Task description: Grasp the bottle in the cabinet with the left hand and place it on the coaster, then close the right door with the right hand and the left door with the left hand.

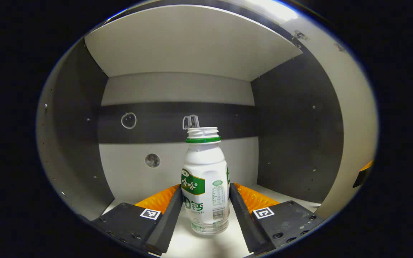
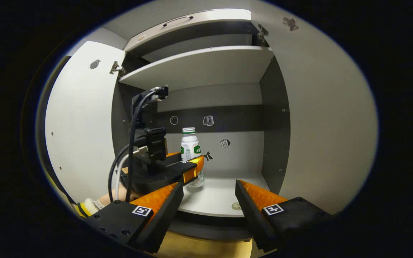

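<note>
Bottle (image 1: 205,182) is framed by left gripper (image 1: 205,200), not squeezed yet; right gripper (image 2: 209,200) spread, empty; bottle could be tipped if bumped

bottle (image 1: 205,179): glossy white plastic, printed green-and-white label, clear base, ribbed neck with green ring
left gripper (image 1: 205,206): matt black plastic bodies, orange pads (image 1: 158,198) seen as ridged and rough
right gripper (image 2: 209,200): same matt black and textured orange finish
cabinet (image 1: 192,43): smooth matt laminate panels, pale grey and dark grey
doors (image 2: 81,118): smooth pale laminate, small metal hinges
cables (image 2: 132,143): smooth black sheathing
</note>
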`<state>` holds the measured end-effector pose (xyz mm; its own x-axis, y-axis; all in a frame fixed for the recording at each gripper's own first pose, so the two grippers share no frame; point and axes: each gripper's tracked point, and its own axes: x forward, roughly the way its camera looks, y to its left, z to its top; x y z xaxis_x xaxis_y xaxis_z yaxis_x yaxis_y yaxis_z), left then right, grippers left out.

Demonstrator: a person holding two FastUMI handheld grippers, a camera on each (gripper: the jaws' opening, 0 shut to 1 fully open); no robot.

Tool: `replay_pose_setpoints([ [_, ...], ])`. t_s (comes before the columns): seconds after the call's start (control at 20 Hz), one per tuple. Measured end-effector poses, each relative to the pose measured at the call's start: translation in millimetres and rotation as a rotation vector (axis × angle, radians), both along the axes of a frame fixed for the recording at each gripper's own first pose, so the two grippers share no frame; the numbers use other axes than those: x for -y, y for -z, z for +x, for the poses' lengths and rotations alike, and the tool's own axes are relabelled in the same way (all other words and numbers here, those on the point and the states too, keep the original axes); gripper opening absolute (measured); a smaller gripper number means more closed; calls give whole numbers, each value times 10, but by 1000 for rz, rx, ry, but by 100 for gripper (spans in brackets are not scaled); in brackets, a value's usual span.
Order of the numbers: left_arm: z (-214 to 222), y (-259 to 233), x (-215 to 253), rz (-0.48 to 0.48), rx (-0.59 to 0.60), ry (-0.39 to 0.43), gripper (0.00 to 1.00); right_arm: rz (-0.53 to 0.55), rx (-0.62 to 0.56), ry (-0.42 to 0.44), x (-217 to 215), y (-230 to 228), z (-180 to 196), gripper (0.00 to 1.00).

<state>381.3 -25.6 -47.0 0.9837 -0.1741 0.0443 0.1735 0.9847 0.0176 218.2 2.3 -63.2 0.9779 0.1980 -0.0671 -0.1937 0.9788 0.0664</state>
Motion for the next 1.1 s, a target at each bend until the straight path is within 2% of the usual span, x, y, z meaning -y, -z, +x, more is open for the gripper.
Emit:
replay_pose_setpoints([
  [0.25,-830,-307,-152,-41,39,-5,80,-45,66,-3,-64,-252,-441,96],
  [0.55,-1842,-249,-225,-19,29,-16,79,-62,77,29,-101,-312,-997,97],
  [0.6,-2014,-199,-210,-19,21,-9,78,-73,81,44,-88,-317,-1096,94],
  [0.8,-2660,95,-88,-45,-8,47,78,-145,108,126,20,-346,-1424,97],
  [0.95,-3040,494,-51,-74,-51,57,78,-185,134,191,115,-301,-1609,97],
  [1.1,-3333,960,8,-69,-95,55,79,-192,109,246,202,-78,-1692,97],
])
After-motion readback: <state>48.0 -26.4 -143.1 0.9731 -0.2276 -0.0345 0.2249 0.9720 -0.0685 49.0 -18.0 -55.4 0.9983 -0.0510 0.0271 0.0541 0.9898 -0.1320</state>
